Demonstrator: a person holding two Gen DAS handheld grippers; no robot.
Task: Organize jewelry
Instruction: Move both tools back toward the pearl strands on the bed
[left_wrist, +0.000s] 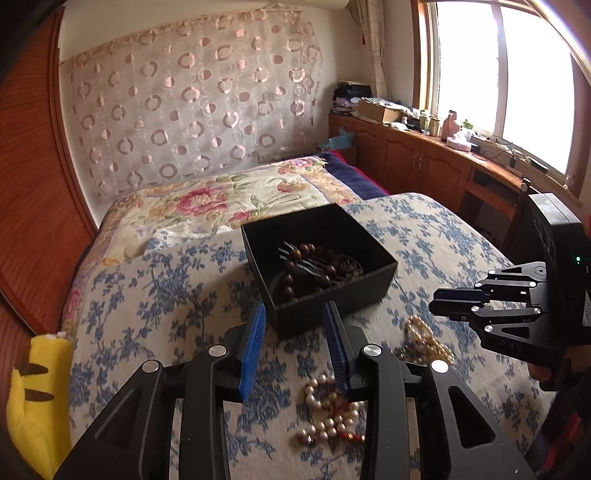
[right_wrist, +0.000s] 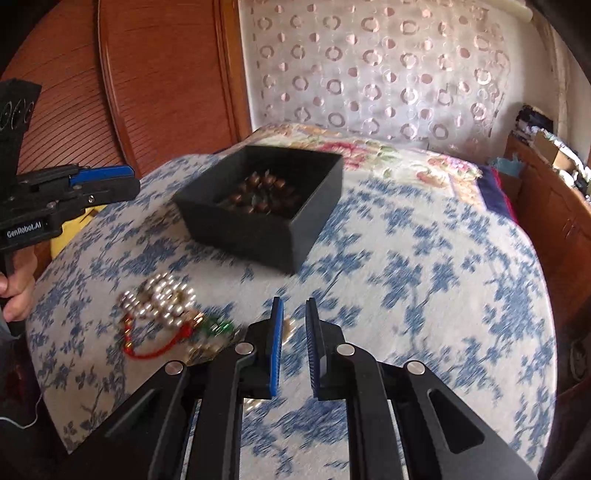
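My left gripper (left_wrist: 295, 343) hovers over the bed (left_wrist: 155, 295), jaws spread and empty, pointing at the black box (left_wrist: 373, 280). The box sits on the blue-flowered cover with brown beads (left_wrist: 295, 273) inside. A heap of pearls (left_wrist: 328, 410) lies on the cover just under my left gripper's right finger; a second, yellowish strand (left_wrist: 424, 339) lies near the box's right corner. My right gripper (right_wrist: 295, 347) is over the cover too, jaws slightly apart, holding nothing. From its view the pearls, with a red cord (right_wrist: 155, 350), lie to its left, short of the box. A yellow plush (left_wrist: 37, 398) sits at the bed's left edge.
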